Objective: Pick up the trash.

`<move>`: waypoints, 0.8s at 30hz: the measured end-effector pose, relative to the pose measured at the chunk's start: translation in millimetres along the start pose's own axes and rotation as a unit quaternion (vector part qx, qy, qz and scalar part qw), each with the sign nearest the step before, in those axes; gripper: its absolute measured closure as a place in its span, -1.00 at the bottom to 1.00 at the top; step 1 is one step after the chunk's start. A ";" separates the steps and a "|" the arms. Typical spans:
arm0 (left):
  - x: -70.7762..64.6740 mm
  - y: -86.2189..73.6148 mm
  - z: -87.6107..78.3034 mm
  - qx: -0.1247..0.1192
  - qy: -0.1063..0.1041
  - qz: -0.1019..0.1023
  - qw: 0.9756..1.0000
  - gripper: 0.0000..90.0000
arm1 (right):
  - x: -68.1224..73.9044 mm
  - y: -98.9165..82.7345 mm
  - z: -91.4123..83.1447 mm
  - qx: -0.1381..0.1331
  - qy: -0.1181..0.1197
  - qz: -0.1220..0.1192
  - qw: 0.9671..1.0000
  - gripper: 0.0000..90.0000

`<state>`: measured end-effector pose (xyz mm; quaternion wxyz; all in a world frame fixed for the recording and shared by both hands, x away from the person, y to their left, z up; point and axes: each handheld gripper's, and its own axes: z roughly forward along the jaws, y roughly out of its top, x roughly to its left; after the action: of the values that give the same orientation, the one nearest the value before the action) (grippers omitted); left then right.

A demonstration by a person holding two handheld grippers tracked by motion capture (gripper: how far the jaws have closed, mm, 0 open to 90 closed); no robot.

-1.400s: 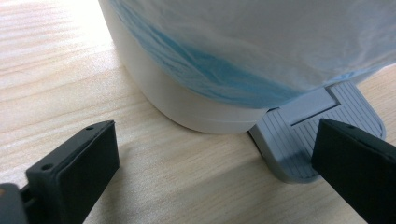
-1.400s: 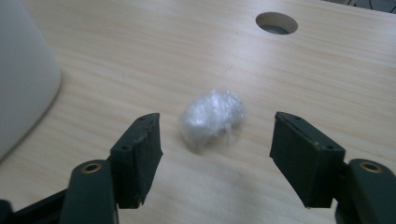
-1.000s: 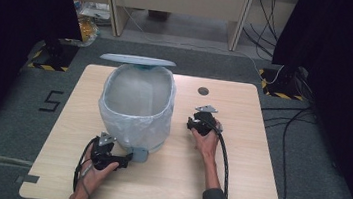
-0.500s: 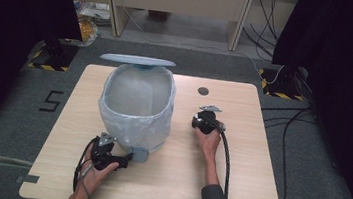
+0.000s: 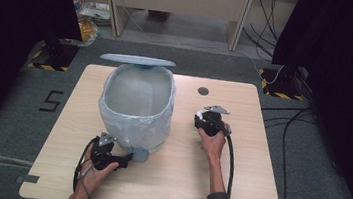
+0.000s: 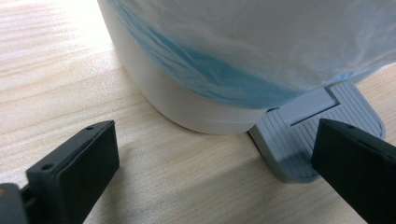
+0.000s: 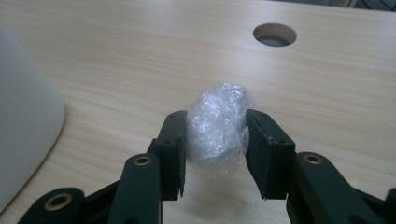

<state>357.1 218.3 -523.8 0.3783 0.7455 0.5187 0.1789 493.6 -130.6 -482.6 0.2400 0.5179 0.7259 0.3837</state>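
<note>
Right tool (image 7: 217, 154) clenches a plastic wad (image 7: 218, 128) beside the lined bin (image 5: 136, 107); left tool (image 6: 210, 172), released, should press the pedal (image 6: 317, 140) squarely to keep the lid (image 5: 137, 60) raised

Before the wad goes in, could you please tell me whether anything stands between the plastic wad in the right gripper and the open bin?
Nothing visible: the right gripper holds the plastic wad beside the bin; the lid stands up.
</note>
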 end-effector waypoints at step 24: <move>-0.4 0.0 0.8 -0.004 -0.002 -0.008 1.000 -1.00 | 9.2 22.3 -63.8 -0.050 0.037 -0.026 0.998 0.33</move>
<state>357.5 217.7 -524.2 0.3839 0.7401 0.5232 0.1766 455.5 -138.0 -426.6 0.2491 0.4715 0.7275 0.4317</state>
